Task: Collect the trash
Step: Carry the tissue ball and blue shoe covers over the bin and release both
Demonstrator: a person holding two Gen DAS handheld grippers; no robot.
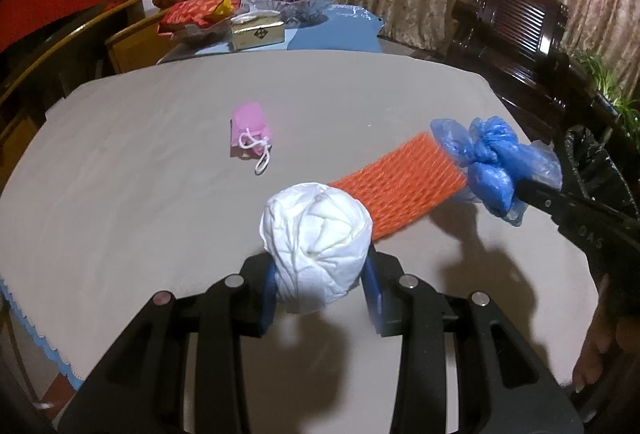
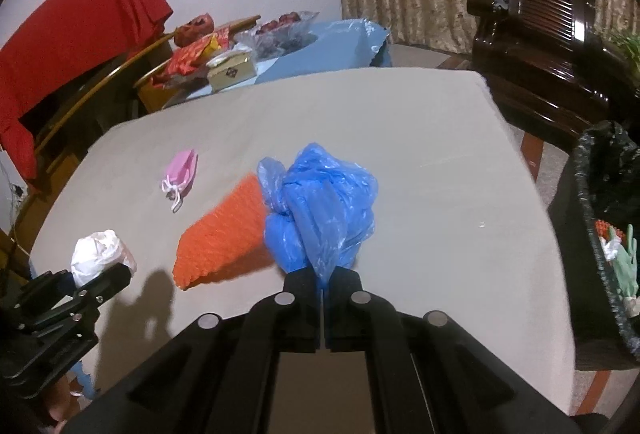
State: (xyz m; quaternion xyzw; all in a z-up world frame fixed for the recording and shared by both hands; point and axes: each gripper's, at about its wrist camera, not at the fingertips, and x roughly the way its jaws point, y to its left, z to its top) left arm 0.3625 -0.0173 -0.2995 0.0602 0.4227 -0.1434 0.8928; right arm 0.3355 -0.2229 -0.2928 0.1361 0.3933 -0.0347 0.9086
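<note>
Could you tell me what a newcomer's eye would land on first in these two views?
Probably the crumpled blue plastic bag pinched in the right gripper above the grey tablecloth, and the white crumpled paper ball clamped in the left gripper. Between them an orange foam net sleeve lies on the cloth, with a pink face mask farther back.
</note>
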